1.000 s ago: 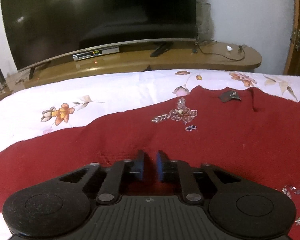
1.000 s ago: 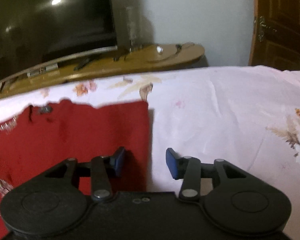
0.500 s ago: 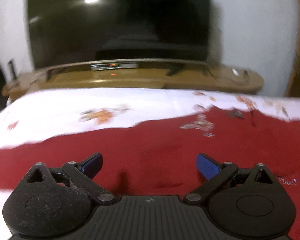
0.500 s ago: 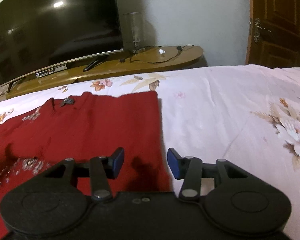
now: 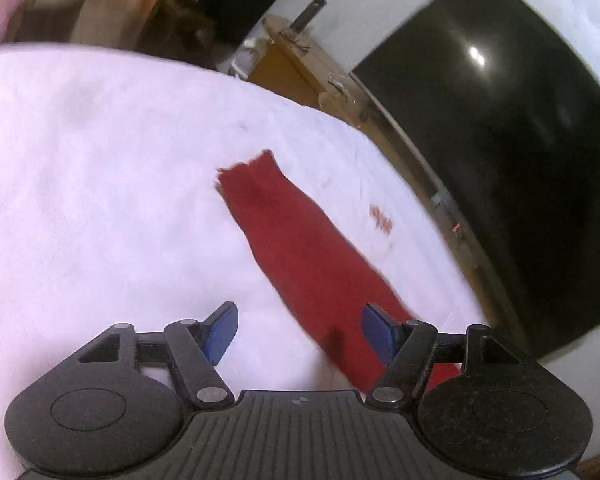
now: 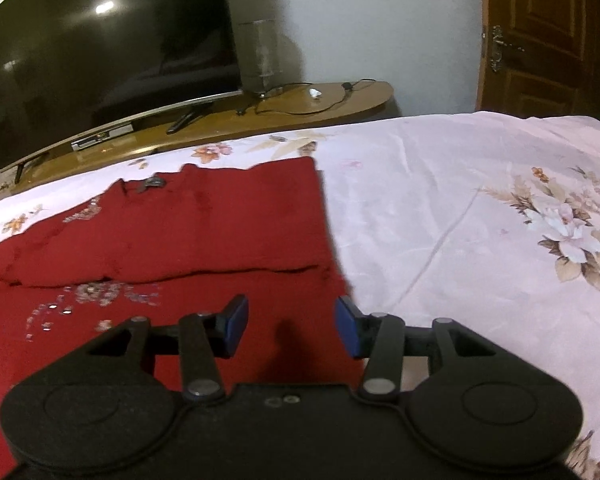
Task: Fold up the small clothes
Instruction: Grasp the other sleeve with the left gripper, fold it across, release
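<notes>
Red garment (image 6: 220,220) lies half-folded on floral bedsheet (image 6: 460,208); no writing legible.

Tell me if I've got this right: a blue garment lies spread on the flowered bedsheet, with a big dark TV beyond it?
Not quite: the garment is dark red, not blue, as the right wrist view shows. It does lie on the flowered bedsheet, with the dark TV beyond.

Bedroom with a television on a low wooden stand

A large dark television (image 6: 100,56) stands on a long wooden stand (image 6: 324,104) against a pale wall (image 6: 360,20), a ceiling light mirrored in its screen. A set-top box (image 6: 100,138), a clear jar (image 6: 260,56) and a loose cable (image 6: 300,110) sit on the stand. A brown panelled door (image 6: 540,36) is at the right. A floral bedsheet (image 6: 480,216) covers the bed.
</notes>
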`<action>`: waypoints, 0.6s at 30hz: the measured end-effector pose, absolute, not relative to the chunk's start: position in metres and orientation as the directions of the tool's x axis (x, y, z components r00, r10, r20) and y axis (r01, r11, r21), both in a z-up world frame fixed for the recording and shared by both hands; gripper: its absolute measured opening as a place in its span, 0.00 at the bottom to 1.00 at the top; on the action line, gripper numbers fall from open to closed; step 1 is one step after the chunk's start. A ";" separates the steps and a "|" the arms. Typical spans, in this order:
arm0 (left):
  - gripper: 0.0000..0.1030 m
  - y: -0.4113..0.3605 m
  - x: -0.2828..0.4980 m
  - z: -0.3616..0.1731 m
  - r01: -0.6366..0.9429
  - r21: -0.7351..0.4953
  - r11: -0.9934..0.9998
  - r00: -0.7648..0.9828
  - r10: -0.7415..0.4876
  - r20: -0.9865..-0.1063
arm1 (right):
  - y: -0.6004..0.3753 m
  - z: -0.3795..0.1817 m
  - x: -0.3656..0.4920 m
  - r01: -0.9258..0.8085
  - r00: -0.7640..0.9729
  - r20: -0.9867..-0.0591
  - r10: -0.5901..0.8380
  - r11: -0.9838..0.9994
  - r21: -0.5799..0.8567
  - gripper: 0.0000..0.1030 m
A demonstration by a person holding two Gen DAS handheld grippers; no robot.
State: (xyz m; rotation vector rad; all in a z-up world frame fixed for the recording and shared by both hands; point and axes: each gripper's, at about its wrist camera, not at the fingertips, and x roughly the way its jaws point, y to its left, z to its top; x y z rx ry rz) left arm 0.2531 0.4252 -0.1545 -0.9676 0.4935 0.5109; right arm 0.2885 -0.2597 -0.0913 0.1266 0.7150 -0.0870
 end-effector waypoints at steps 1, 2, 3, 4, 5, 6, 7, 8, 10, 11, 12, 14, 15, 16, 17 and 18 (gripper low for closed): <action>0.67 0.432 0.254 -0.157 -0.594 -0.662 0.457 0.790 0.175 -0.588 | -0.255 -0.091 0.289 0.120 0.752 -0.658 -0.033 0.989 0.088 0.46; 0.67 0.437 0.257 -0.159 -0.586 -0.669 0.457 0.795 0.167 -0.583 | -0.250 -0.089 0.290 0.116 0.752 -0.658 -0.026 0.989 0.092 0.46; 0.67 0.441 0.261 -0.160 -0.582 -0.671 0.459 0.798 0.162 -0.581 | -0.245 -0.088 0.290 0.111 0.754 -0.656 -0.020 0.989 0.097 0.46; 0.67 0.446 0.264 -0.160 -0.579 -0.672 0.462 0.800 0.159 -0.579 | -0.241 -0.086 0.290 0.110 0.756 -0.655 -0.018 0.989 0.101 0.46; 0.67 0.448 0.268 -0.161 -0.575 -0.673 0.465 0.801 0.156 -0.577 | -0.238 -0.085 0.291 0.112 0.757 -0.654 -0.016 0.988 0.105 0.46; 0.67 0.453 0.273 -0.163 -0.572 -0.675 0.466 0.804 0.153 -0.575 | -0.236 -0.083 0.292 0.114 0.758 -0.652 -0.013 0.987 0.112 0.46; 0.67 0.454 0.276 -0.164 -0.569 -0.679 0.463 0.806 0.151 -0.572 | -0.234 -0.082 0.292 0.117 0.759 -0.651 -0.011 0.986 0.119 0.46; 0.67 0.454 0.278 -0.165 -0.565 -0.682 0.464 0.809 0.149 -0.569 | -0.234 -0.081 0.293 0.120 0.760 -0.650 -0.011 0.985 0.123 0.46; 0.66 0.457 0.287 -0.164 -0.561 -0.670 0.486 0.810 0.153 -0.566 | -0.231 -0.078 0.293 0.126 0.761 -0.649 -0.014 0.984 0.128 0.46; 0.65 0.456 0.293 -0.164 -0.564 -0.656 0.502 0.805 0.160 -0.571 | -0.231 -0.076 0.292 0.128 0.763 -0.646 -0.016 0.984 0.127 0.46; 0.57 0.454 0.297 -0.162 -0.575 -0.634 0.517 0.795 0.171 -0.582 | -0.231 -0.076 0.292 0.130 0.764 -0.645 -0.019 0.984 0.124 0.47; 0.29 0.457 0.304 -0.159 -0.606 -0.580 0.543 0.765 0.198 -0.613 | -0.231 -0.075 0.291 0.132 0.760 -0.649 -0.025 0.984 0.117 0.46; 0.06 0.459 0.306 -0.159 -0.629 -0.548 0.551 0.741 0.214 -0.636 | -0.232 -0.074 0.289 0.134 0.760 -0.650 -0.028 0.984 0.114 0.46; 0.05 0.462 0.308 -0.161 -0.640 -0.536 0.551 0.729 0.214 -0.650 | -0.232 -0.074 0.288 0.136 0.760 -0.649 -0.030 0.984 0.113 0.47; 0.05 0.464 0.306 -0.160 -0.633 -0.553 0.541 0.738 0.206 -0.643 | -0.234 -0.073 0.287 0.139 0.760 -0.649 -0.032 0.984 0.114 0.47; 0.04 0.466 0.307 -0.157 -0.634 -0.552 0.542 0.738 0.211 -0.641 | -0.236 -0.073 0.285 0.143 0.760 -0.649 -0.034 0.983 0.117 0.47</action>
